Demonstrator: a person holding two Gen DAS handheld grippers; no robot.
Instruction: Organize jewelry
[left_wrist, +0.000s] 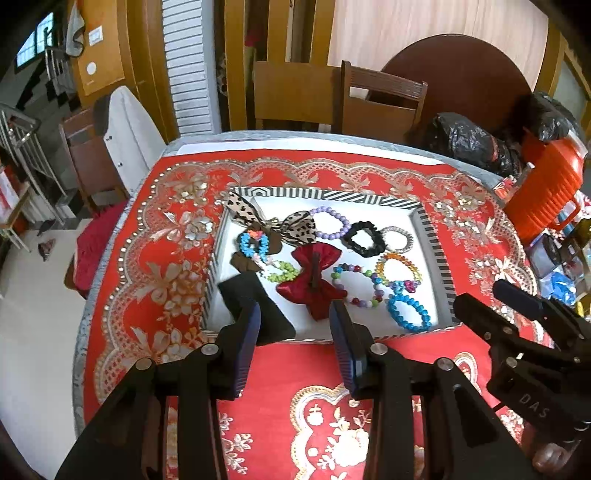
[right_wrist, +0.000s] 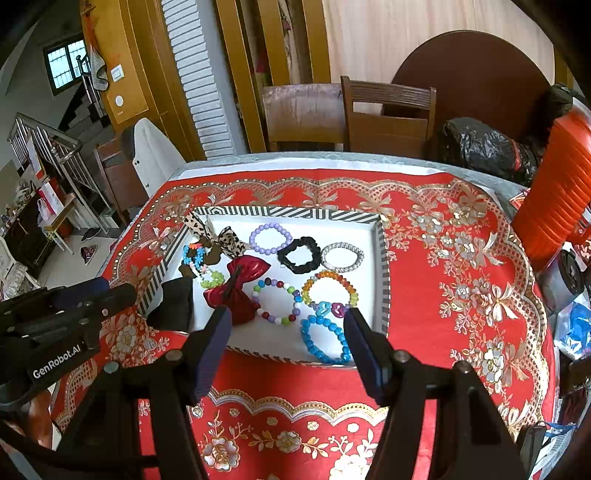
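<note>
A white tray with a striped rim (left_wrist: 325, 194) (right_wrist: 288, 212) sits on the red tablecloth. It holds a red satin bow (left_wrist: 314, 275) (right_wrist: 240, 284), a leopard bow (left_wrist: 295, 227) (right_wrist: 225, 240), a black scrunchie (left_wrist: 364, 238) (right_wrist: 299, 254), a blue bead bracelet (left_wrist: 408, 312) (right_wrist: 325, 339), a purple bead bracelet (left_wrist: 330, 221) (right_wrist: 269, 238), and several other bracelets. My left gripper (left_wrist: 295, 328) is open and empty above the tray's near edge. My right gripper (right_wrist: 288, 332) is open and empty, also over the near edge.
An orange ribbed container (left_wrist: 546, 184) (right_wrist: 561, 184) and black plastic bags (left_wrist: 469, 140) (right_wrist: 487, 147) stand at the table's right. Wooden chairs (left_wrist: 380, 99) (right_wrist: 388, 114) stand behind the table. Clutter lies along the right edge.
</note>
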